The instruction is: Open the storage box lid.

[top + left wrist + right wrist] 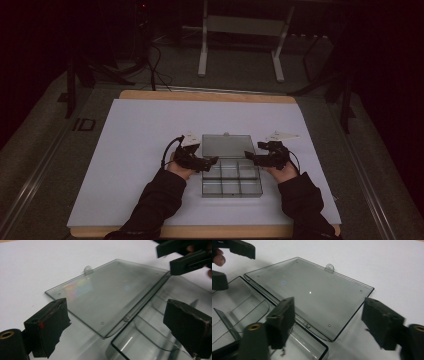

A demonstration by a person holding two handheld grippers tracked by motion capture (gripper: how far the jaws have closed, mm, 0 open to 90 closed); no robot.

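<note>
Clear divided box (pixel 231 179) lies open, centre frame, lid (pixel 225 146) flat.
My left gripper (pixel 210 163) and right gripper (pixel 250 157) flank it, jaws apart.

Sleeves: you wore dark long sleeves on both forearms | left gripper (pixel 212 161): black, thick black cable looping off its back, pale grey three-cornered plate on top | right gripper (pixel 248 157): black, thin cable, same grey plate | pads (pixel 47 326): black, ragged-edged, small red mark on one | brass-coloured ring fittings beside the jaws
</note>
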